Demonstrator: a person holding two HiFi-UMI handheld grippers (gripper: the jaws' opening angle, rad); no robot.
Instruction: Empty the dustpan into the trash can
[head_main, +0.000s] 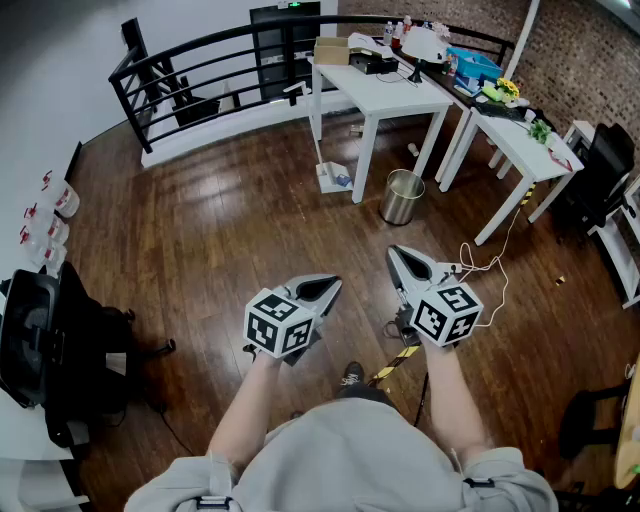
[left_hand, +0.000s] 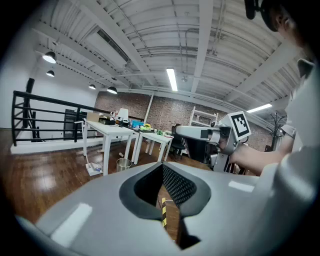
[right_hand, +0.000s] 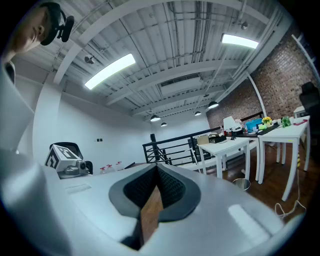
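Dark wooden floor (head_main: 220, 230) lies beneath two hand-held tongs, held side by side and a little apart in front of the person. The left tongs (head_main: 333, 284) are pressed fully together with nothing between them. The right tongs (head_main: 394, 252) also meet at their tips and are empty. A steel trash can (head_main: 402, 197) stands on the floor just beside a front leg of a white surface (head_main: 385, 95). The white long-handled dustpan (head_main: 334, 177) stands upright on the other side of that leg, near the can and well ahead of both tongs.
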